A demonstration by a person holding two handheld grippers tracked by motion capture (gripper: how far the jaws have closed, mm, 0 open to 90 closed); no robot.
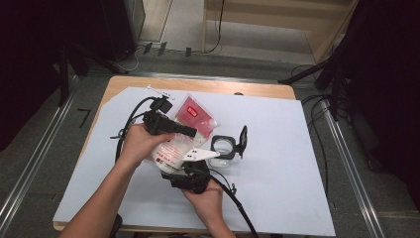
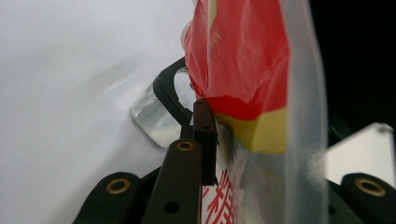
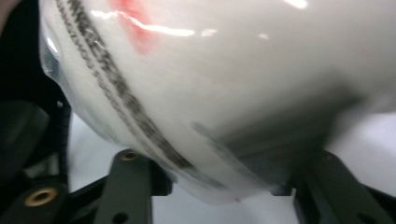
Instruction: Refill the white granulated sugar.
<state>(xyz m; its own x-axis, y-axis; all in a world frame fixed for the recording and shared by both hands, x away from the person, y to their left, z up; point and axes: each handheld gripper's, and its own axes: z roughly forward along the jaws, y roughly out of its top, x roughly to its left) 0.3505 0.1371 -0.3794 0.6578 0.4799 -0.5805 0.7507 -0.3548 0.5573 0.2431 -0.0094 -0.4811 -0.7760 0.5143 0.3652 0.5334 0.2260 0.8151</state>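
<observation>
Grippers met over a plastic bag (image 1: 171, 151) with red print, which was held up just beside a clear container (image 1: 223, 148) near the middle of the white sheet (image 1: 277, 163) on the table. The left gripper (image 1: 190, 131) came in from the side away from the container, and in the left gripper view its black jaws were pinched together on the bag's clear edge (image 2: 233, 158), with the container (image 2: 156, 116) and its black lid frame right behind. The right gripper (image 1: 190, 166) sat just on the person's side of the container, under the bag; in the right gripper view its jaws stood apart on either flank of the bag's bulging white underside (image 3: 224, 93), and whether the pads pressed it could not be told. A second red packet (image 1: 195, 115) lay flat on the sheet just beyond the container.
</observation>
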